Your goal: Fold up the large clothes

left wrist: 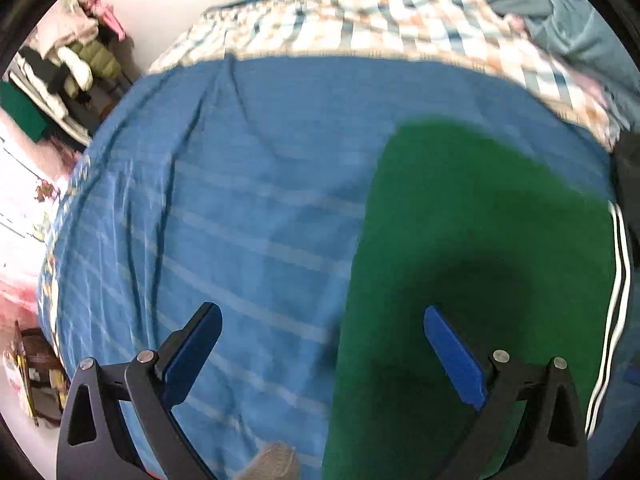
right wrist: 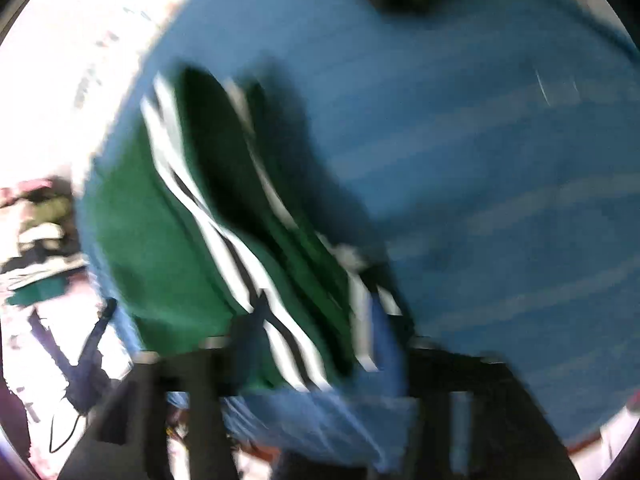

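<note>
Green striped garment (left wrist: 480, 240) flat on blue bedsheet (left wrist: 240, 200), left gripper (left wrist: 322, 352) jaws spread, right gripper (right wrist: 316, 344) jaws blurred, state unclear

The left tongs (left wrist: 322, 354) are built of black curved arms with triangular cut-outs; silver round screws are set at the joints; flat blue pads (left wrist: 454, 356) line the fingers; the right tongs (right wrist: 312, 364) are blurred, black-framed with blue.
</note>
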`<action>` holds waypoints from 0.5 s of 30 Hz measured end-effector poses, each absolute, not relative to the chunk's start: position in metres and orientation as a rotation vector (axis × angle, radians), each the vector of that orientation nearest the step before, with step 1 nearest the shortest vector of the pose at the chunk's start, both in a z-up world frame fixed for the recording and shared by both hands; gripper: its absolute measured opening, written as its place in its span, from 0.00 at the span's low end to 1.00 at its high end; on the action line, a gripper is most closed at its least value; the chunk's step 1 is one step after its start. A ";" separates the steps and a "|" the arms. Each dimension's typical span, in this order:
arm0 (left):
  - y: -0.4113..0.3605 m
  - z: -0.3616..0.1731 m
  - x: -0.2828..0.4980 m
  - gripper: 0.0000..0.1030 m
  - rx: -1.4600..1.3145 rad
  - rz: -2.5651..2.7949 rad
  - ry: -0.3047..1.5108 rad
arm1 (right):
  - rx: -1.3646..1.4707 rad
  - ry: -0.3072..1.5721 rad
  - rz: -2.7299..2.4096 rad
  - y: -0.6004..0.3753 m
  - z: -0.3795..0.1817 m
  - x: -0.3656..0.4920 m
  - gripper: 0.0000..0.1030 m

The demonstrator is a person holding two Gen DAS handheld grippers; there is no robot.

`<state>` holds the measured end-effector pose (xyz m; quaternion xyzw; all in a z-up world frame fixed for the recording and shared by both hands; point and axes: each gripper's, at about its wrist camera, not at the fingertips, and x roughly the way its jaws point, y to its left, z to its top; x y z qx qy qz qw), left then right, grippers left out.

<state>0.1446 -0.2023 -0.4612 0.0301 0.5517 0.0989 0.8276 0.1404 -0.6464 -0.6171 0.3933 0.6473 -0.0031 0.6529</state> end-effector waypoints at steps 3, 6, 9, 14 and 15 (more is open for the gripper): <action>-0.207 -0.471 0.185 1.00 0.107 0.218 1.155 | 0.910 1.360 0.104 -0.641 -0.621 0.184 0.74; -0.214 -0.491 0.215 1.00 0.180 0.241 1.183 | 0.888 1.383 0.152 -0.625 -0.648 0.227 0.75; -0.214 -0.503 0.228 1.00 0.214 0.243 1.199 | 0.990 1.470 0.231 -0.604 -0.686 0.244 0.65; -0.201 -0.506 0.233 1.00 0.130 0.221 1.223 | 1.131 1.334 0.180 -0.608 -0.670 0.227 0.15; -0.201 -0.504 0.231 1.00 0.116 0.211 1.218 | 1.175 1.297 0.157 -0.612 -0.661 0.220 0.13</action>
